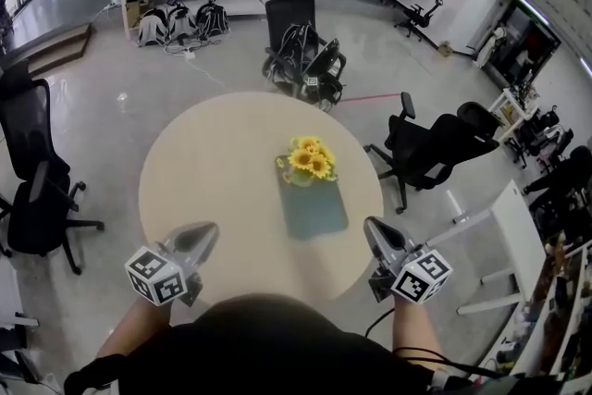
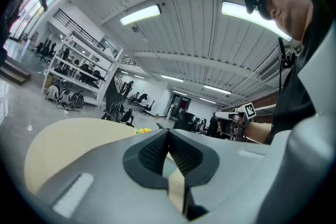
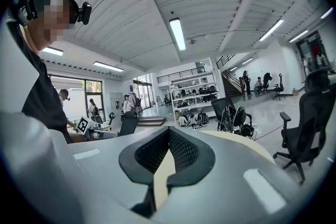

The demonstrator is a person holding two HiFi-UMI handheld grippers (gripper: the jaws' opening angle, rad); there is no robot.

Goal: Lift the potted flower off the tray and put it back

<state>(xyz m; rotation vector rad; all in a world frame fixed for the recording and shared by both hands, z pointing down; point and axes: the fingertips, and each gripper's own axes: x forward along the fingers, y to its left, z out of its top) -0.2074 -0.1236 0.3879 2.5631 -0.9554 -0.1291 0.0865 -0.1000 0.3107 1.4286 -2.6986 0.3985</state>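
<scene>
My dark shirt (image 1: pixel 268 351) is filling the bottom of the head view, and my two forearms are reaching out from under it. I am holding the left gripper (image 1: pixel 205 234) over the near left edge of the round beige table (image 1: pixel 203 171). Its jaws are clenched tip to tip with nothing between them, as its own view (image 2: pixel 168 134) is showing. I am holding the right gripper (image 1: pixel 374 228) over the near right edge. Its jaws are also pressed together at the tips and gripping nothing (image 3: pixel 168 132).

The potted flower (image 1: pixel 310 160), a bunch of yellow sunflowers in a small pot, is standing upright on the far end of the dark green rectangular tray (image 1: pixel 316 210). The tray is lying a little right of the table's middle, with its long side running from the far edge toward me. Both grippers are staying clear of it, the right one nearer to its near right corner and the left one well apart. From the left gripper's view the yellow blooms (image 2: pixel 140 130) are just peeking over the jaws.

Black office chairs are standing around the table, one off its left edge (image 1: pixel 32 176), one off its right edge (image 1: pixel 435 148) and one beyond its far edge (image 1: pixel 301 46).
</scene>
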